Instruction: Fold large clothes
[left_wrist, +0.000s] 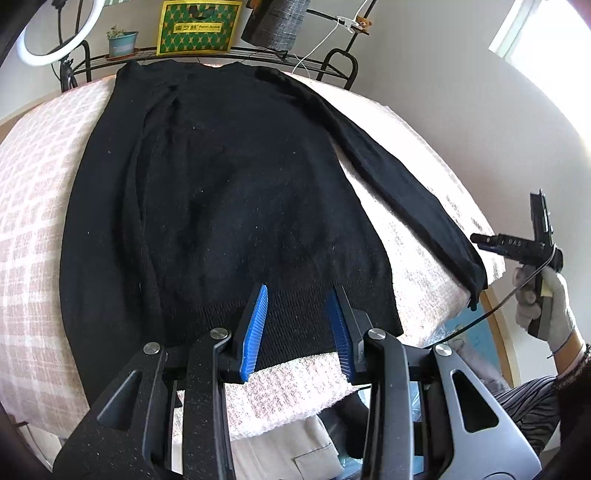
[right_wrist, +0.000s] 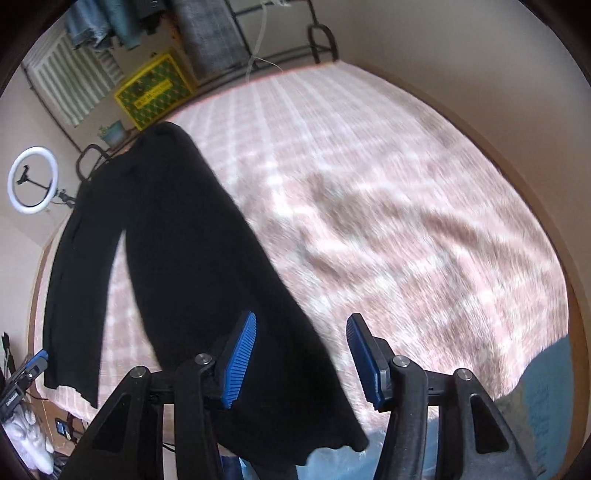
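A black sweater (left_wrist: 229, 177) lies flat, neck away from me, on a table under a pink plaid cloth (left_wrist: 33, 206). Its right sleeve (left_wrist: 406, 184) splays out to the table's right edge, the cuff hanging slightly over. My left gripper (left_wrist: 300, 288) hovers open over the ribbed hem, with nothing pinched between its blue pads. In the right wrist view, which is motion-blurred, the right gripper (right_wrist: 303, 316) stands open just above that sleeve (right_wrist: 221, 277). Its pads (right_wrist: 240, 362) touch nothing. The right gripper (left_wrist: 532, 240) also shows off the table's right edge, in a gloved hand.
A black wire rack (left_wrist: 221, 55) stands behind the table with a yellow-green box (left_wrist: 197, 27), a potted plant (left_wrist: 122, 42) and a grey fabric bundle (left_wrist: 280, 22). A ring light (left_wrist: 55, 40) stands at the back left. The person's beige trousers (left_wrist: 280, 454) are at the near edge.
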